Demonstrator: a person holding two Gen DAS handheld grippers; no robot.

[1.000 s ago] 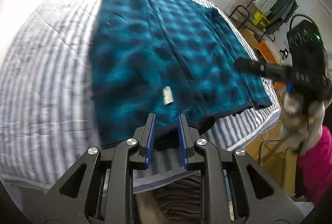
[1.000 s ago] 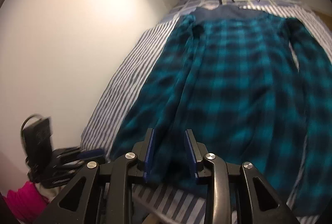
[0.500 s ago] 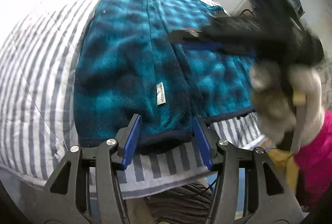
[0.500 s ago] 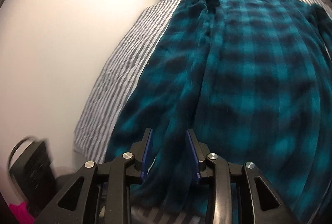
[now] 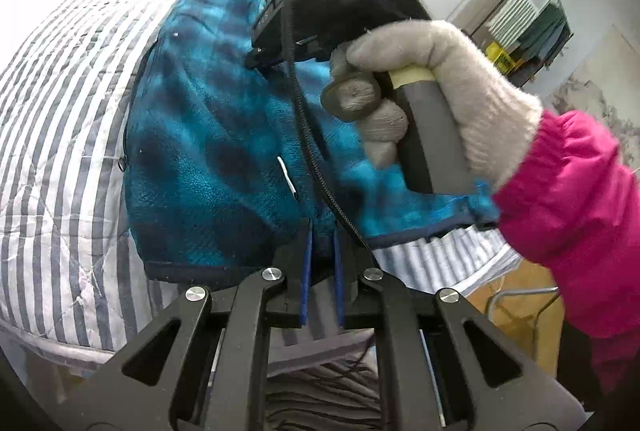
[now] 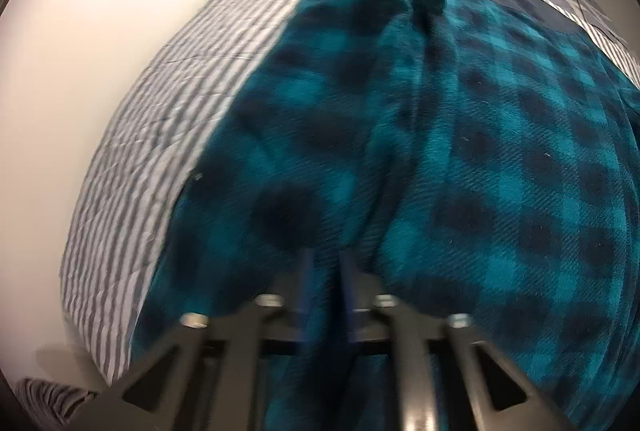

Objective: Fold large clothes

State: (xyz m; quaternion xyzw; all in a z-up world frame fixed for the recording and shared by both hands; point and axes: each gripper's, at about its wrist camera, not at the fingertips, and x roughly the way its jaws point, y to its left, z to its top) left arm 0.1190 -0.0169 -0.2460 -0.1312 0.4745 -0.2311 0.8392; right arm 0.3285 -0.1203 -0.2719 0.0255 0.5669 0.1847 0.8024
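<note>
Since half a second ago your left gripper (image 5: 320, 263) has narrowed from a wide gape to a close pinch on the dark hem of the plaid fleece garment (image 5: 208, 159), at lower centre of the left view. Your right gripper (image 6: 326, 283) has pushed in too; its blurred fingers stand close together with fleece bunched between them, so it looks clamped on the garment, low in the right view.

Beyond your grips, the garment lies spread over the striped bedcover (image 5: 60, 119), running up toward the top of both frames. Your gloved right hand (image 5: 436, 87) fills the upper right of the left view.

Expect the fleece to be soft, thick and limp: it should sag and drag, yet grip well. The bound hem and corners look the surest holds.

I see no containers; a drying rack (image 5: 528, 19) with hanging cloth stands far upper right.
</note>
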